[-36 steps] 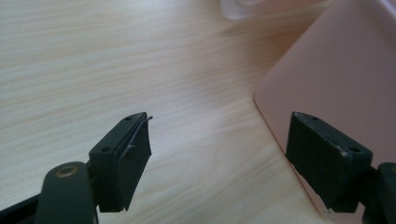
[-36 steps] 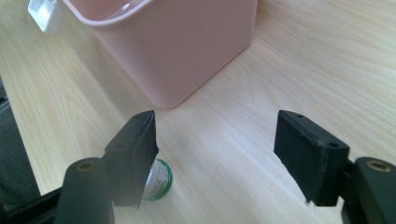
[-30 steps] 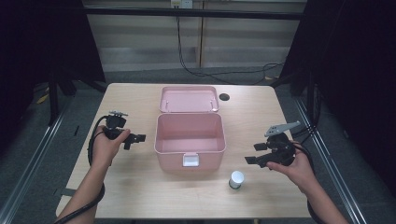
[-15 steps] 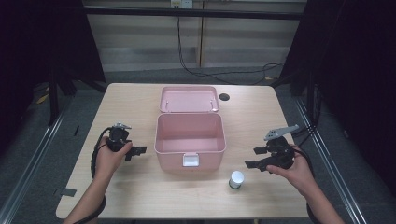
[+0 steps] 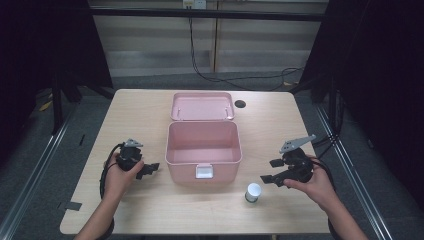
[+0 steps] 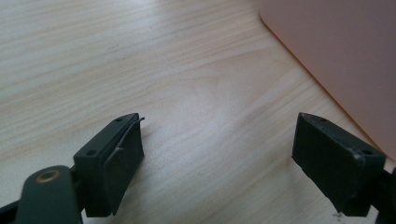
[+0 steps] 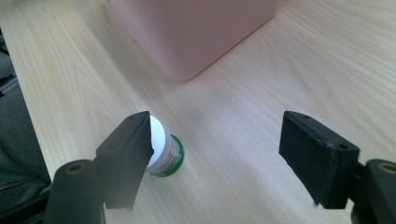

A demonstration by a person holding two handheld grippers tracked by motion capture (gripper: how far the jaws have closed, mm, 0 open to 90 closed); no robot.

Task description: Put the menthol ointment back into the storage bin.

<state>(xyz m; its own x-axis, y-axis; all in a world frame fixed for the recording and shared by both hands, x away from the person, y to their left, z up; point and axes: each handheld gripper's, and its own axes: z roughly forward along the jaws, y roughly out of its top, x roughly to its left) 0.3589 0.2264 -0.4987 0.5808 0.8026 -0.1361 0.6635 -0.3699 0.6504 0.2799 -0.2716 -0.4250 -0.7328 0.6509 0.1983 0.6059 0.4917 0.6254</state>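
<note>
- a pink box (image 5: 203,149) is seen open at the middle of the wooden table (image 5: 135,110), its lid (image 5: 202,105) laid back toward the far edge.
- a small white-capped jar (image 5: 253,192) is set upright just off the box's near right corner, apart from it, close to the table's near edge.
- broad bare tabletop is left on both sides of the box.
- the left gripper (image 5: 148,170) is held low over the table, left of the box's near corner, pointed toward it; its jaws have just been opening and are spread wide, with nothing between them.
- the right gripper (image 5: 272,171) is held level to the right of the jar, jaws wide apart and empty; in the right gripper view the jar (image 7: 166,148) is partly covered by one jaw.
</note>
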